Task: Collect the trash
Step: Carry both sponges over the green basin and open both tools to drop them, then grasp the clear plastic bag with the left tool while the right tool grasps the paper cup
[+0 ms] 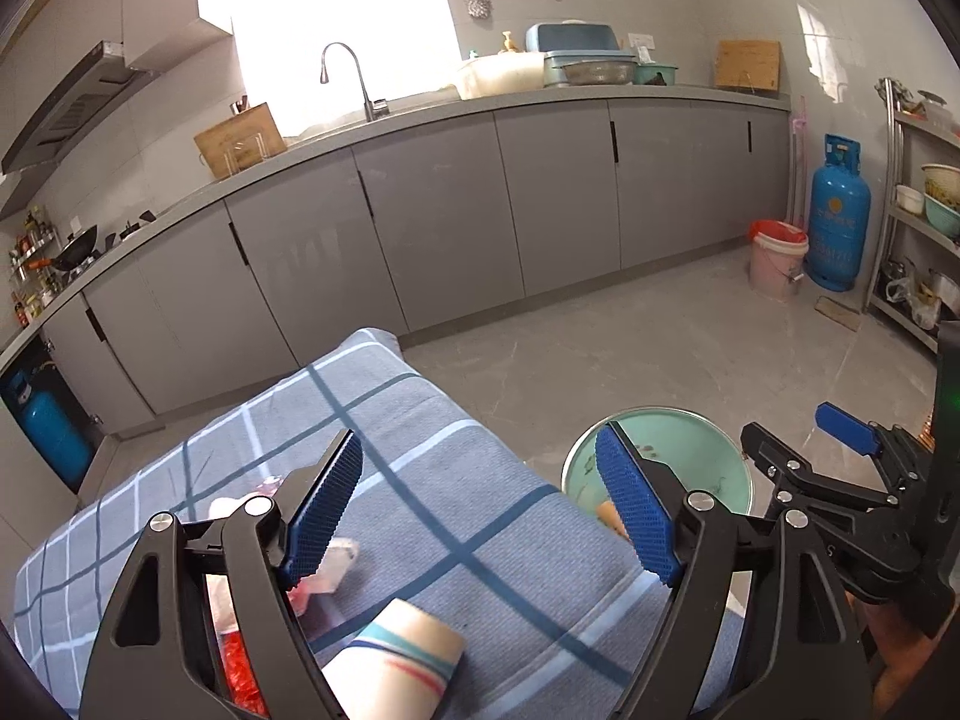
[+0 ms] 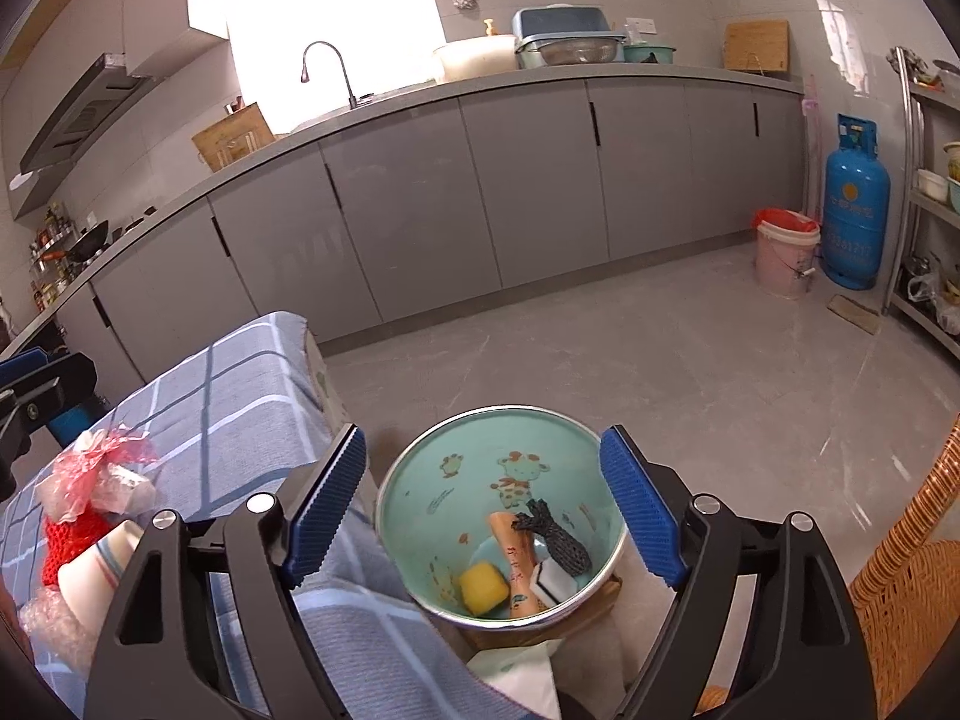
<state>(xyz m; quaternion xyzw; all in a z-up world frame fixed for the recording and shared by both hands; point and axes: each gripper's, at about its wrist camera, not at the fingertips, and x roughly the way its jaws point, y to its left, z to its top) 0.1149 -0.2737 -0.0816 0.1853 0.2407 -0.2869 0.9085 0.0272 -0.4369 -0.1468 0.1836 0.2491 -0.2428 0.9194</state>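
- Left gripper, lower centre of the left wrist view: jaws spread wide, nothing between the blue pads, hanging over the checked blue tablecloth.
- Right gripper, lower centre of the right wrist view: jaws wide apart too, empty, framing the mouth of the teal bin below.
- The right gripper also shows at the right edge of the left wrist view; part of the left one sits at the left edge of the right wrist view.
- Bin sits just beside the table's right edge, metal rim, cartoon giraffe print inside.
- Trash already in the bin, lower centre of the right wrist view: yellow sponge, black mesh netting, orange printed wrapper, a white-and-black block.
- Trash on the cloth, lower left of the right wrist view: paper cup with teal and red stripes lying on its side, red foam net touching it, crumpled pink-and-clear plastic wrap above those, bubble wrap at the bottom.
- In the left wrist view the same cup lies at the bottom centre, partly behind the left finger.
- Background: grey kitchen cabinets, faucet, blue gas cylinder and pink bucket at right.
- Wicker chair at the lower right.
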